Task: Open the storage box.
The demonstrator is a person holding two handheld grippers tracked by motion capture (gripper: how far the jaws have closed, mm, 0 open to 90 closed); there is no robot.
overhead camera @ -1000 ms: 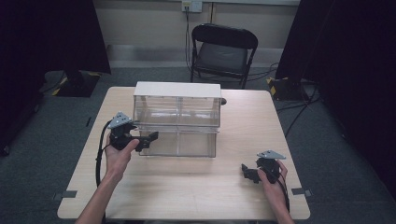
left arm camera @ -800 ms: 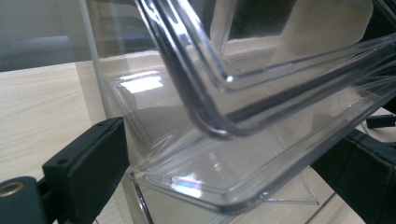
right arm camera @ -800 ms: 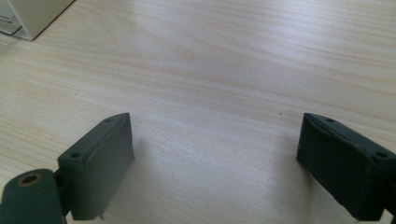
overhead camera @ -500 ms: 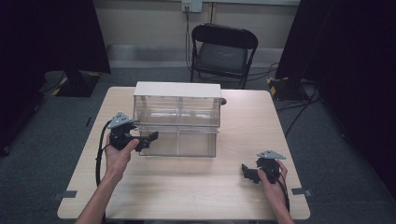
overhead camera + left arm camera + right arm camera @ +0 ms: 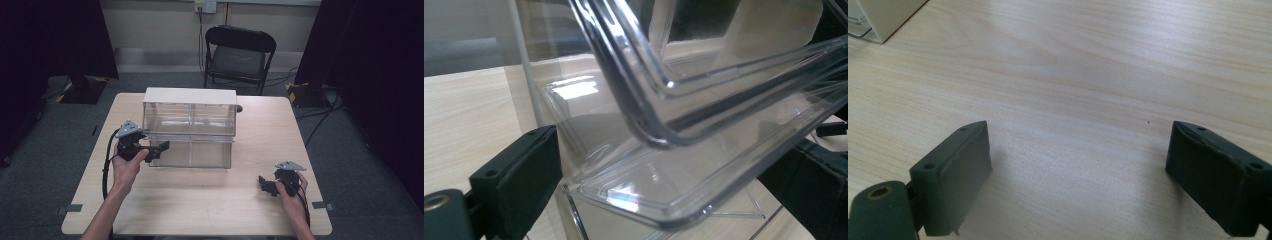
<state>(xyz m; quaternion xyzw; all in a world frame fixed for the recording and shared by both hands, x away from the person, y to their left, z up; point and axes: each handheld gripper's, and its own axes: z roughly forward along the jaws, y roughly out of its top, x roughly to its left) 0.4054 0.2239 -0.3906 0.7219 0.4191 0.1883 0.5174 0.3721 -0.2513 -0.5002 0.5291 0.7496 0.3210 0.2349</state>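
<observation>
A clear plastic drawer unit (image 5: 190, 120) with a white top stands at the middle of the wooden table (image 5: 200, 205). Its lower drawer (image 5: 195, 154) sticks out a little toward me. My left gripper (image 5: 162, 147) is at that drawer's front left corner. In the left gripper view the clear drawer rim (image 5: 684, 150) runs between the jaws of the left gripper (image 5: 664, 185), which stand wide apart. My right gripper (image 5: 264, 184) rests near the table's front right, open, with bare wood between the jaws (image 5: 1078, 170).
A black folding chair (image 5: 240, 52) stands behind the table. Black curtains hang at both sides. A corner of the drawer unit's base (image 5: 878, 20) appears at the upper left of the right gripper view. Bare table lies between my two hands.
</observation>
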